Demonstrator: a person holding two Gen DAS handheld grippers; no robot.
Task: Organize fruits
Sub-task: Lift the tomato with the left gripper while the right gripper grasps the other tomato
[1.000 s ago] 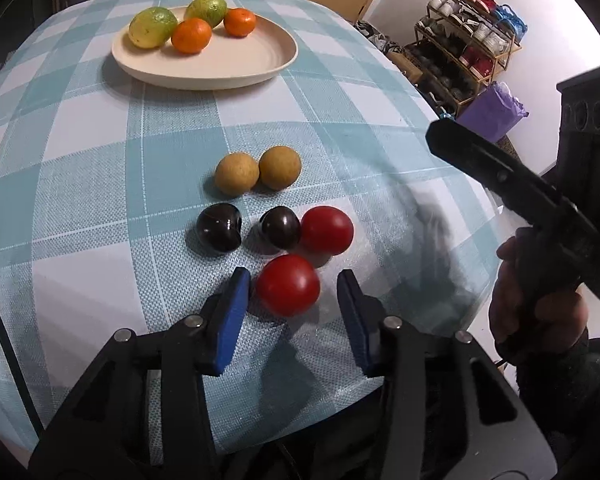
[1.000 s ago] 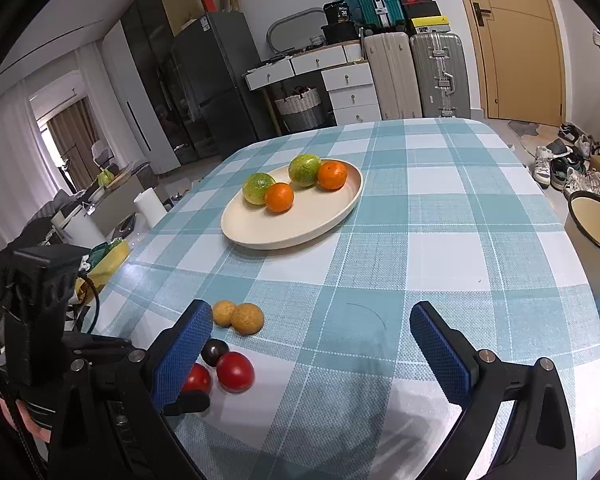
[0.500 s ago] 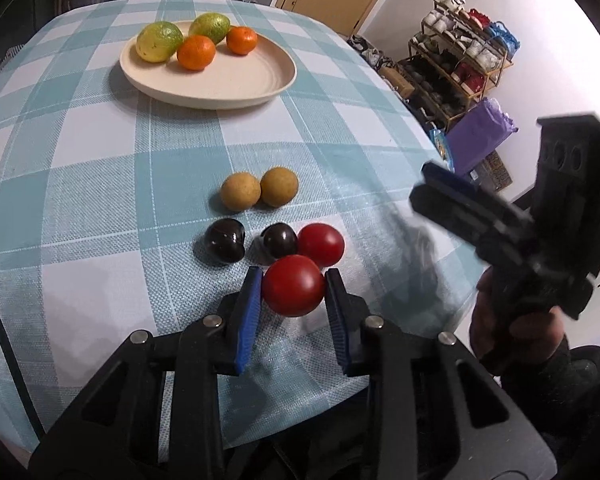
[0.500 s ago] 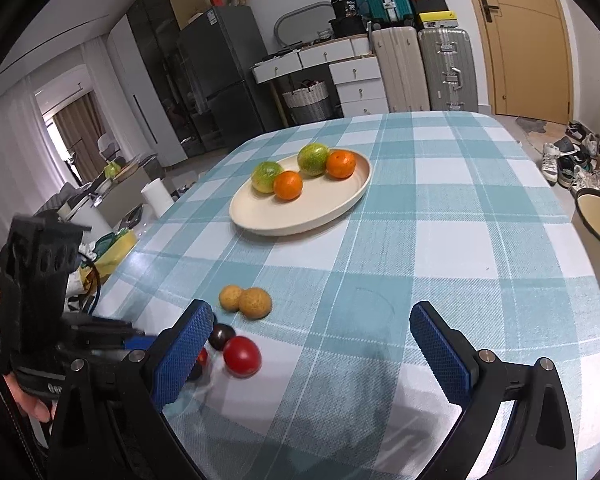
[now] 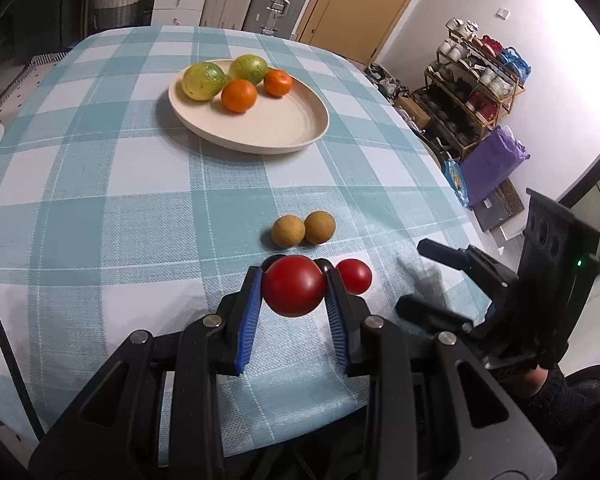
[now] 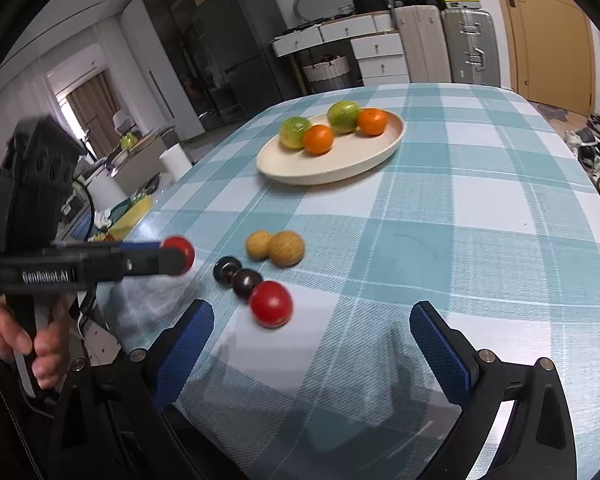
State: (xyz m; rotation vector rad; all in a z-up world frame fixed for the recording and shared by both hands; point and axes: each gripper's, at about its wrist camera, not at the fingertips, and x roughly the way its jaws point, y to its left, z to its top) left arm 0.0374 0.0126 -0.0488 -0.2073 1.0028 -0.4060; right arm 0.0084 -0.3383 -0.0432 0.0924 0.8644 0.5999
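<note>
Left wrist view: jaws clamped on a round glossy red tomato, blue pads pressing both its flanks; my left gripper carries it clear of the teal-and-white checked tablecloth. A second, smaller red tomato lies just beside the grip at 3 o'clock. Two round tan fruits, touching each other, sit at 12 o'clock; the cream oval plate lies well beyond at 12, holding two green-yellow citrus and two orange mandarins on its far half, near half bare. Right gripper's dark body shows at 3 to 4 o'clock.

Right wrist view: jaws spread wide, nothing between them; right gripper hovers over the cloth. The loose tomato sits at 11 o'clock, touching a pair of dark, near-black plums. Held tomato appears at 9 o'clock.

Risks, my judgement: smooth round skin on narrow pads could roll out if I tilt; over-squeezing could split it; a fast release could send it rolling into the citrus.
</note>
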